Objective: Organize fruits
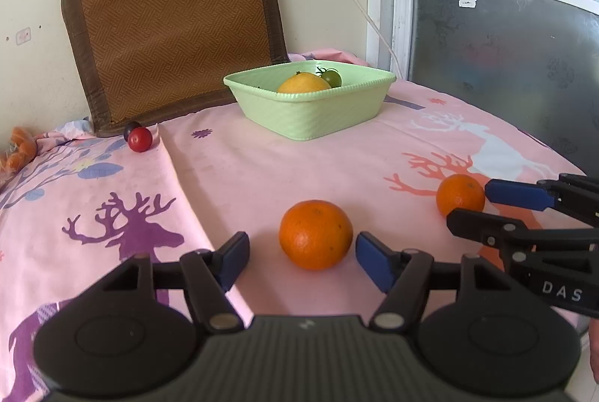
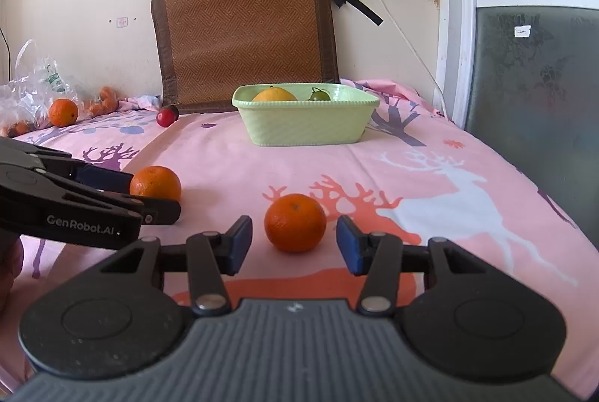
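Orange fruit sits between each pair of blue pads. On the left wrist view, the left gripper (image 1: 302, 254) straddles the big orange (image 1: 315, 234), which lies dead ahead at twelve o'clock, resting on the pink cloth (image 1: 243, 177); a gap shows on both sides of the fruit, so the jaws stand moderately wide and grip nothing. The right gripper (image 2: 294, 244) brackets the small orange (image 2: 295, 222) the same way, also at twelve o'clock, with daylight either side: wide enough, holding nothing.

Each arm is plainly nearer its own fruit; from the left camera the small orange lies out at three o'clock, beside the other gripper's fingers. Both fruits are round, so no long axis matters.

The green tray (image 1: 310, 113) stands well beyond at twelve to one o'clock, already holding a yellow fruit (image 1: 304, 84) and a green tomato (image 1: 331, 78). A red tomato (image 1: 140, 139) waits near the mat (image 1: 168, 27) at ten o'clock, and a far orange (image 2: 63, 112) lies by a plastic bag (image 2: 30, 87) at about ten o'clock in the right view.

Readable writing: "DAS" on the right gripper's body, "GenRobot.AI" on the left's. Small wall stickers are too blurred to read.

My judgement: the coming move is either closing on these oranges or drawing back from them; I cannot tell which.
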`<state>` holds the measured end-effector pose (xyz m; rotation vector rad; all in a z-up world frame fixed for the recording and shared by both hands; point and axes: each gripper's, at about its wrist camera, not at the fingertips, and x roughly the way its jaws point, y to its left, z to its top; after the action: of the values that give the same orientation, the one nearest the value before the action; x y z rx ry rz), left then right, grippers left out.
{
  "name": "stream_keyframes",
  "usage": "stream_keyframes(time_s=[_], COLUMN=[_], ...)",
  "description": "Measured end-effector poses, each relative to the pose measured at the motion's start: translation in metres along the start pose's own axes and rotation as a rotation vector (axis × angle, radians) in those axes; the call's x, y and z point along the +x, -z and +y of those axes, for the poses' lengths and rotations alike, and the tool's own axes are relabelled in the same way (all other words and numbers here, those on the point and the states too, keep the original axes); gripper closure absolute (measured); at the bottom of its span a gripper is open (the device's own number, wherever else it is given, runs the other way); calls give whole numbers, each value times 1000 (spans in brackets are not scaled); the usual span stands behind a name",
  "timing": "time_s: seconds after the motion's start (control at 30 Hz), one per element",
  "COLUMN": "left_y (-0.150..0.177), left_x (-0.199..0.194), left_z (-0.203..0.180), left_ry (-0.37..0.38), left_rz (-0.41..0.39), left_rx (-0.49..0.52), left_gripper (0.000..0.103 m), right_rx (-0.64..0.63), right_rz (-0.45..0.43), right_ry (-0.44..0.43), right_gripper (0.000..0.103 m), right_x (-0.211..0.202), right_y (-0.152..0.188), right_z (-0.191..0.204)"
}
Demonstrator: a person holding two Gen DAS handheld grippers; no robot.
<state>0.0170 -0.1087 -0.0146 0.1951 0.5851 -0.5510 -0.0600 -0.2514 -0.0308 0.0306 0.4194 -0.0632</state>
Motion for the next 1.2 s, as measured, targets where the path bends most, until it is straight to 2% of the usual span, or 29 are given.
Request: stream_keyframes(time_s=[0.2,1.2], left_y=[0,0], left_x=[-1,-3], left_z=[-1,2], left_ry=[0,-3], left_rz=[-1,-4], left_rx=[3,-14], left_gripper=[33,33], right_rx=[2,34], right_rz=[4,-1], right_ry=[-6,-8], right_gripper=[51,51], right_x=[0,0], right_y=[0,2], right_z=[1,-3])
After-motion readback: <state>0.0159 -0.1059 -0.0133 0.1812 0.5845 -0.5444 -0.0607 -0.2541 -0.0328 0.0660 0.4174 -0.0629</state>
